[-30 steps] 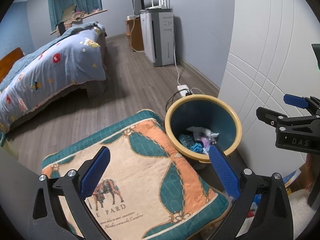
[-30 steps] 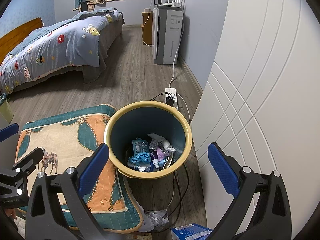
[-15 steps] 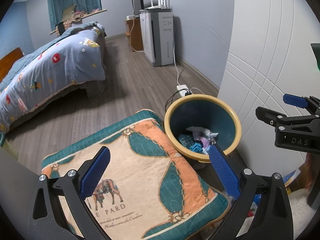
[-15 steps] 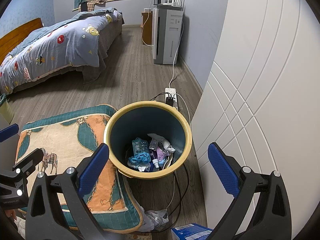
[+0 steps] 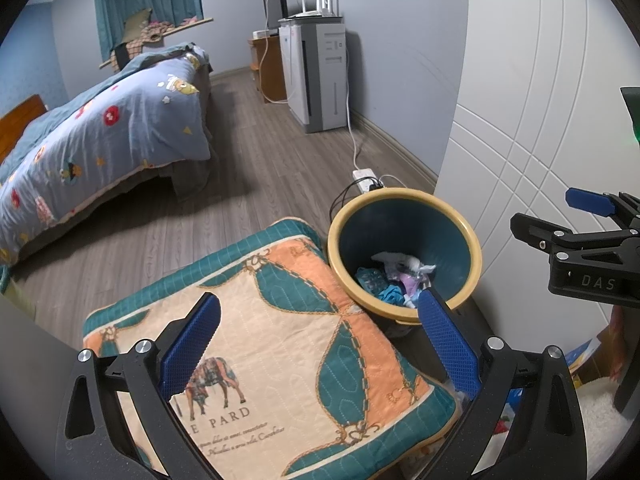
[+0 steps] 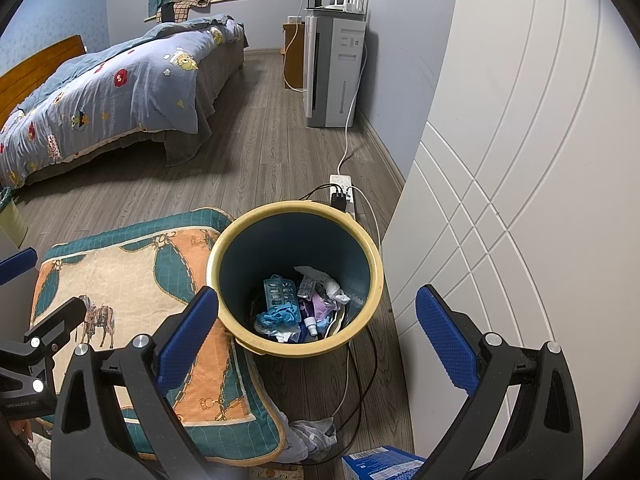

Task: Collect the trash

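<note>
My right gripper point(image 6: 316, 336) and left gripper point(image 5: 318, 342) hang wide apart and empty above the bin point(image 6: 295, 279), where the trash point(image 6: 302, 306) lies on the floor's edge by the wardrobe point(image 6: 520, 200); next pickup should approach squarely.

Trash bin point(image 6: 362, 240): dark teal inside, pale yellow rim; contents pale blue, purple and white. Cushion point(image 5: 280, 320): cream centre with brown horse print and dark lettering, orange and teal panels, gold chain motif, teal quilted border; bed quilt point(image 5: 120, 136): light blue scattered with red flowers and yellow cartoon figures. Gripper fingers point(image 6: 444, 336): black frames with textured blue pads; floor point(image 6: 256, 168): grey wood-grain planks; cabinet door point(image 6: 520, 160): white with curved grooved lines; curtain point(image 5: 148, 0): teal.
</note>
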{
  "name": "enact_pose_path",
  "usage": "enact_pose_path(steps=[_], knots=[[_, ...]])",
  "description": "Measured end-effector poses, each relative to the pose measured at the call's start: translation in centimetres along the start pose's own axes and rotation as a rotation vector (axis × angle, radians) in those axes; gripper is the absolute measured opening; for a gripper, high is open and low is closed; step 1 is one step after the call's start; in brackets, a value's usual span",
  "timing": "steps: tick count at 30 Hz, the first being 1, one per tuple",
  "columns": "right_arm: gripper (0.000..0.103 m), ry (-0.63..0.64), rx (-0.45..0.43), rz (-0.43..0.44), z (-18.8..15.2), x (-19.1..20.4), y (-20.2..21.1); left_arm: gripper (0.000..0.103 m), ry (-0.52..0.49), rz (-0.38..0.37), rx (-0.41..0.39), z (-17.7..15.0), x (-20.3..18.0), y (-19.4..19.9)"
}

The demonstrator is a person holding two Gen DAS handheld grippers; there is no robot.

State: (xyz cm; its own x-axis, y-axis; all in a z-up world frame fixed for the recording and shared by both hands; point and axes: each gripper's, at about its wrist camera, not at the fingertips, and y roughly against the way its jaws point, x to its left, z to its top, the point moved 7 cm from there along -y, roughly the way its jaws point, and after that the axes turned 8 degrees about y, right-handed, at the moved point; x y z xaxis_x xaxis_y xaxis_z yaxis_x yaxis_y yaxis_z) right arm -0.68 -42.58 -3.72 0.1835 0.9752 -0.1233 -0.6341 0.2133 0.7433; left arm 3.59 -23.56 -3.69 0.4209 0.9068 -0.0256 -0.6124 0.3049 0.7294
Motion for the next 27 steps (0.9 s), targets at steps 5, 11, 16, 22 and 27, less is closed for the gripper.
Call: enact_pose_path(steps=[5, 11, 16, 22, 27], knots=[[0.097, 0.001, 0.001, 0.0, -0.02, 0.0, -0.02, 0.098, 0.001, 0.0, 0.001, 0.0, -0.01, -0.02], [0.097, 0.0, 0.004, 0.0, -0.08, -0.02, -0.05, 0.098, 0.0, -0.002, 0.003, -0.16, 0.05, -0.01], [0.097, 0.0, 0.005, 0.0, -0.13, 0.0, -0.1, 0.098, -0.003, -0.011, 0.002, -0.51, -0.03, -0.07], [0.097, 0.0, 0.005, 0.0, -0.11, -0.01, -0.09, 0.098, -0.003, -0.016, -0.002, -0.6, -0.02, 0.06], [0.097, 0.0, 0.006, 0.0, -0.13, -0.06, -0.08, 0.098, 0.008, -0.019, -0.005, -0.26, 0.35, 0.19]])
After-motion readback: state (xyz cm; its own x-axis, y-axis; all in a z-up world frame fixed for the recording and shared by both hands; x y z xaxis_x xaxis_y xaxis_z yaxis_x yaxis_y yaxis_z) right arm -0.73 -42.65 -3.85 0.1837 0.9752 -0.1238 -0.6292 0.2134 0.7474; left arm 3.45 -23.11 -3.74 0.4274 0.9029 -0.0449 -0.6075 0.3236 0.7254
